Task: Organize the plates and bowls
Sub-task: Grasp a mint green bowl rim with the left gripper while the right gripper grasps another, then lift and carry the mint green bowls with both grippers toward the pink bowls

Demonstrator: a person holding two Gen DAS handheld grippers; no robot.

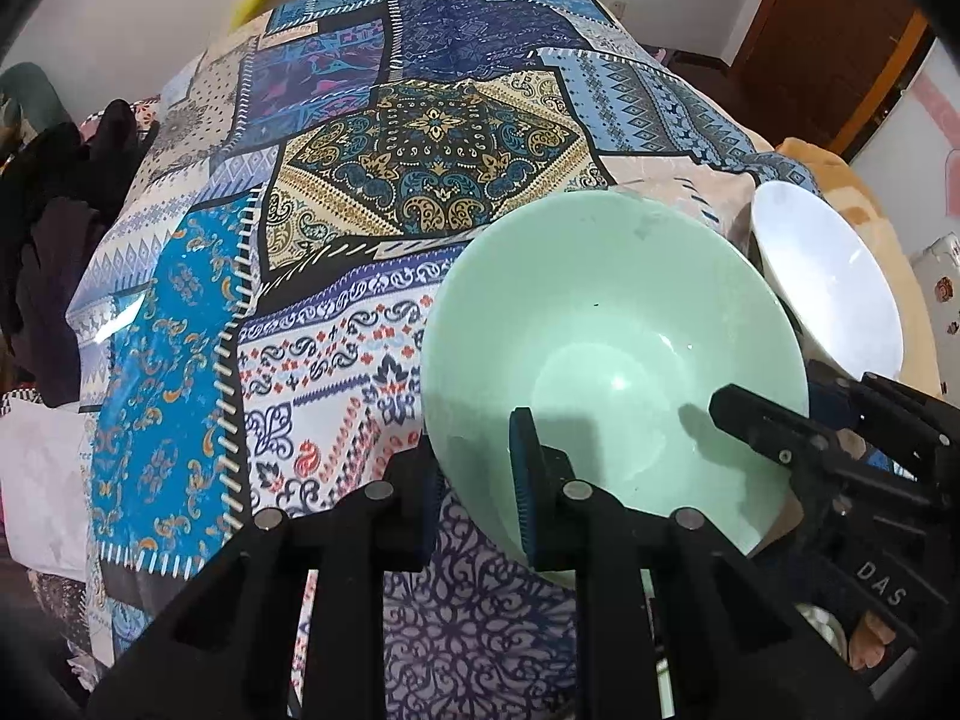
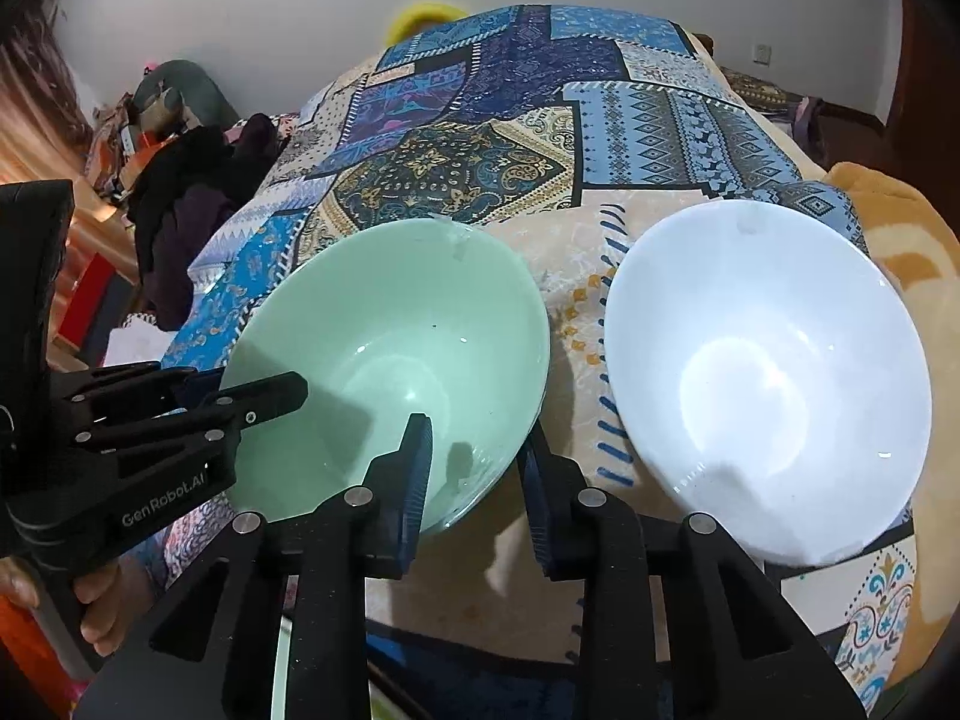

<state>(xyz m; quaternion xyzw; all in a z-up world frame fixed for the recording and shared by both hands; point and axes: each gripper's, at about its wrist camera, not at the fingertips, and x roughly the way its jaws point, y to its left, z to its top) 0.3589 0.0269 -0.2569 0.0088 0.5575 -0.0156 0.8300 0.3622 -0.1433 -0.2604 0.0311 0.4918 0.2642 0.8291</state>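
Green bowl (image 1: 612, 360): near rim hidden behind left gripper (image 1: 474, 480) fingers in left wrist view. White bowl (image 1: 828, 276): right side cut by right gripper (image 1: 774, 420) there. Yellow object (image 2: 423, 15) past patchwork cloth (image 2: 660, 114) far edge: mostly hidden, blurred. Dark clothing (image 2: 180, 204) off left edge: indistinct.

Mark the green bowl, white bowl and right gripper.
green bowl (image 2: 408, 324), right wrist view, inner wall.
white bowl (image 2: 762, 360), right wrist view, inner wall.
right gripper (image 2: 477, 480), right wrist view, midway between its fingertips, astride the green bowl's rim.
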